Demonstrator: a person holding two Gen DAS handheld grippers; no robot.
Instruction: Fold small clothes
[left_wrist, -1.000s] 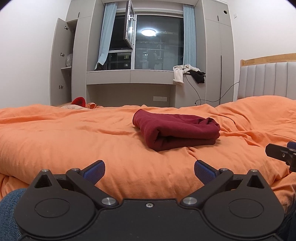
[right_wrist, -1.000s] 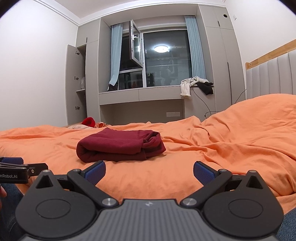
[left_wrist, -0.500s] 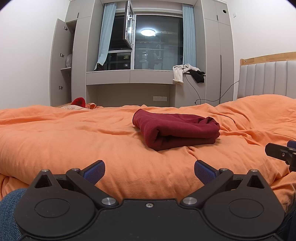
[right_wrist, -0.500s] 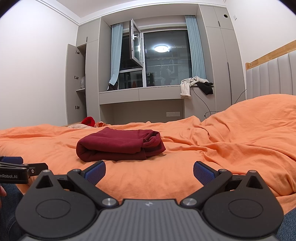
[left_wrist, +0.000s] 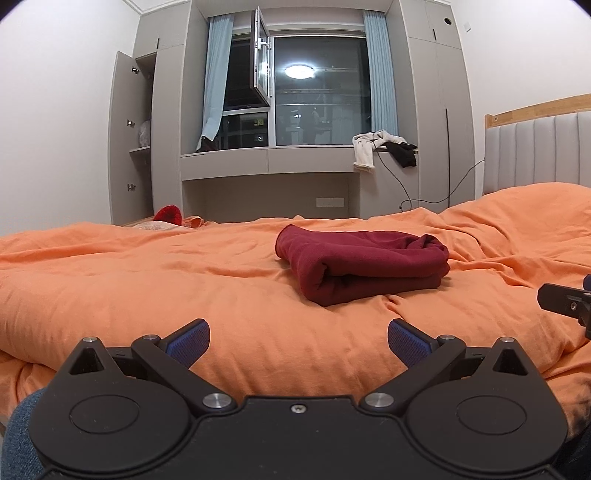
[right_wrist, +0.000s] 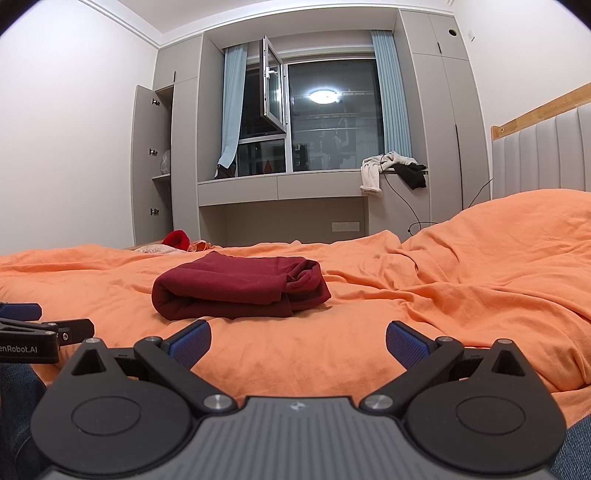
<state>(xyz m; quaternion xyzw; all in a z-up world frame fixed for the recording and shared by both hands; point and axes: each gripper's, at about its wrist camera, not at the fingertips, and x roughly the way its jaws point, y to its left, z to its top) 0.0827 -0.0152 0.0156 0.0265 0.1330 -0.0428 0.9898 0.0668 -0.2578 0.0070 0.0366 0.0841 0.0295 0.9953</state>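
Folded maroon garment lying mid-blanket; left gripper and right gripper near the blanket's front edge, fingers apart, empty. Folding seems finished; if tidying, press the loose end flat

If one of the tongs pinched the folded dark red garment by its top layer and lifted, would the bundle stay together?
Probably not. The dark red garment looks like soft knit, loosely folded with rounded, sagging edges, so it would likely droop and unfold. It seems light. Pushed, it might bunch on the wrinkled orange duvet rather than slide.
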